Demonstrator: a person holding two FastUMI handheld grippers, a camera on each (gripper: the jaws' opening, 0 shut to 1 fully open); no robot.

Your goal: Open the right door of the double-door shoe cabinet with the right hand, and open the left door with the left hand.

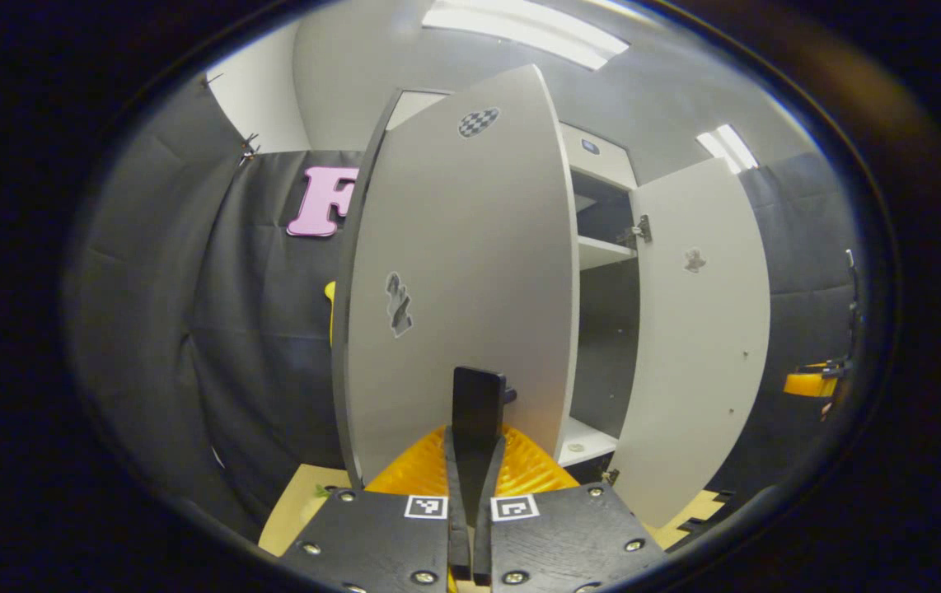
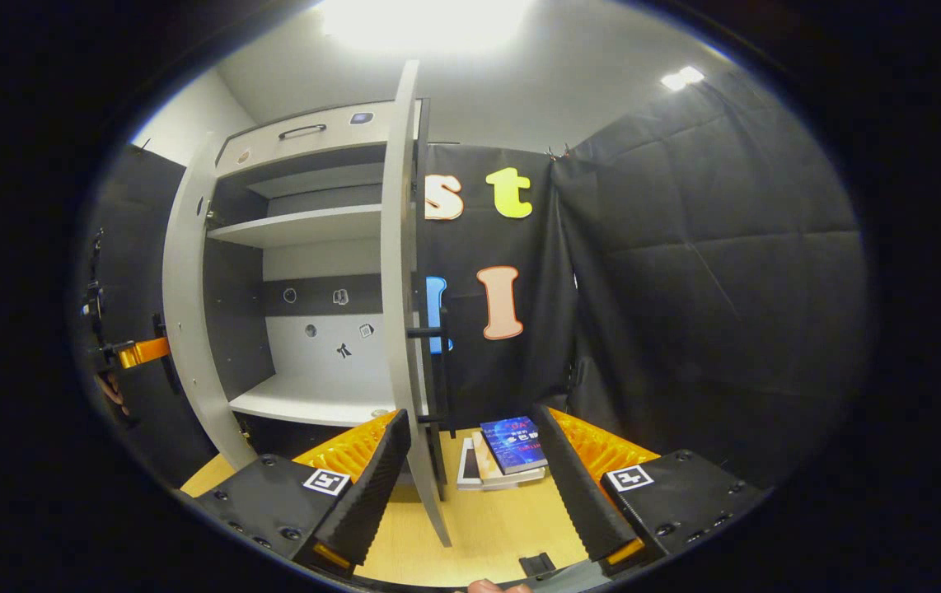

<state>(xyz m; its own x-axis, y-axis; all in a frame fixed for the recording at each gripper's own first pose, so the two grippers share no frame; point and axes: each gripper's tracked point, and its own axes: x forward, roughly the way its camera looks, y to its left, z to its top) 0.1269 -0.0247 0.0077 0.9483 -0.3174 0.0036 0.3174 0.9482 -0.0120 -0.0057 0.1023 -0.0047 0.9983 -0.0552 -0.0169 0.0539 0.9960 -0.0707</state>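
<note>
Nearest the lens in the left gripper view: the left tongs [image 1: 477, 395], fingers drawn together on a dark upright handle at the edge of the left door [image 1: 454, 280], a pale grey flat panel. Whether both fingers press the handle cannot be told.

Nearest the lens in the right gripper view: the right tongs [image 2: 470, 461], fingers spread wide apart, holding nothing. The right door's [image 2: 400, 272] edge stands between the fingers, closer to the left-hand finger; contact cannot be told.

Tall pale grey double-door shoe cabinet [image 2: 297, 247]: stands on the light wooden floor [image 2: 470, 527] against the black cloth wall. Both doors swung out.

- Right gripper view shows the interior: white shelves, dark back band with small stickers, a top drawer front with a dark pull handle. It also shows the right door edge-on with its dark bar handle [image 2: 437, 371] on the outer face, and a small stack of books [image 2: 507, 453], blue cover on top, lying on the floor beyond the door.
- Left gripper view shows the left door's broad face with stickers, and the right door [image 1: 697, 329] farther off, inner face and hinge visible, with a strip of shelves between the two.

Each view catches the other gripper, orange-bodied, small at the frame's edge: the right one [image 1: 816, 380] and the left one [image 2: 128, 352].
</note>
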